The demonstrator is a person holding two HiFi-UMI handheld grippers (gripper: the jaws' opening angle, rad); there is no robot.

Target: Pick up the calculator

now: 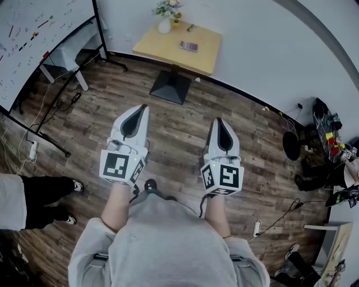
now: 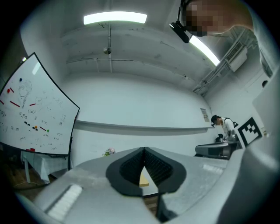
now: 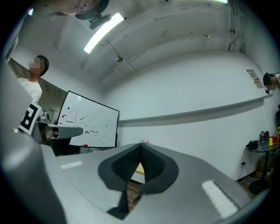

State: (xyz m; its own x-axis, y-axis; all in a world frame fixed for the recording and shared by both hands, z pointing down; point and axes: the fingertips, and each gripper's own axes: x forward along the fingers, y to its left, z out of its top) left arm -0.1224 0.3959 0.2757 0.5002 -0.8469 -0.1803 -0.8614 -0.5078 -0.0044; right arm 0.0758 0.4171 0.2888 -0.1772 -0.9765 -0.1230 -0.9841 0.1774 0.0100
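Note:
The calculator [image 1: 189, 46], a small dark flat device, lies on a light wooden table [image 1: 168, 51] against the far wall in the head view. My left gripper [image 1: 141, 108] and right gripper [image 1: 219, 121] are held side by side over the wooden floor, well short of the table. Both are shut with nothing between their jaws. In the left gripper view the gripper [image 2: 144, 151] points roughly level at the wall, a sliver of the table [image 2: 144, 179] showing through the pads. In the right gripper view the gripper [image 3: 141, 146] is shut too.
A white vase of flowers [image 1: 166, 15] stands on the table's far left corner. A whiteboard on a wheeled stand [image 1: 33, 39] is at the left. Cables, a stool [image 1: 291, 145] and cluttered gear lie at the right. Another person's legs [image 1: 39, 196] stand at lower left.

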